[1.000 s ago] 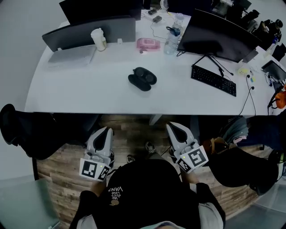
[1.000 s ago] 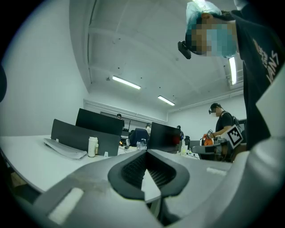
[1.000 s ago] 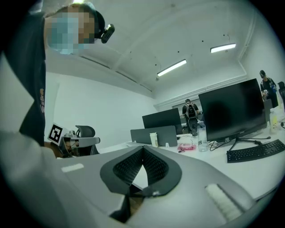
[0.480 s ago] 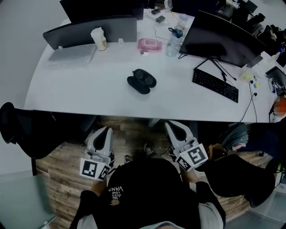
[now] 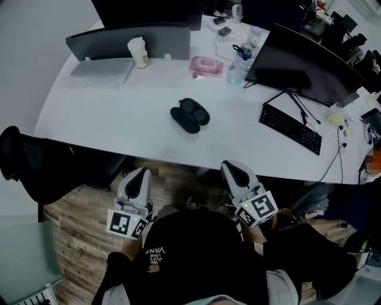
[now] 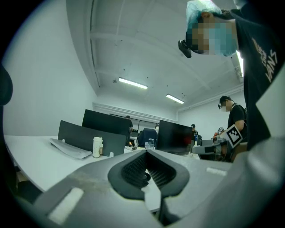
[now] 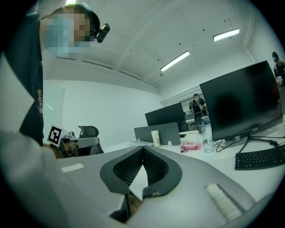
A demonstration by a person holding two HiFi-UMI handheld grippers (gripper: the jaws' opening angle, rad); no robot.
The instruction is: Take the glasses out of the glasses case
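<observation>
Still, your left gripper (image 5: 143,173) and right gripper (image 5: 230,165) hang below the smooth white counter's (image 5: 107,113) near edge, ribbed dark pads (image 6: 133,168) pressed together on nothing. The rounded black glasses case (image 5: 190,115) sits mid-counter, unmoved.

OK, count's on. 1 desk (image 5: 107,113). Mid-desk: 1 glasses case (image 5: 190,115). 2 screens: right-edge monitor (image 5: 303,62), far-edge monitor (image 5: 149,9). 1 keyboard (image 5: 290,127) nr right edge. Far-left corner: 1 cup (image 5: 139,52), 1 grey panel (image 5: 131,40), 1 flat grey slab (image 5: 102,70). Far edge, approx. mid: 1 pink pack (image 5: 207,65), 1 bottle (image 5: 238,67). Below near edge, 2 total: left gripper (image 5: 139,177), right gripper (image 5: 234,171).
</observation>
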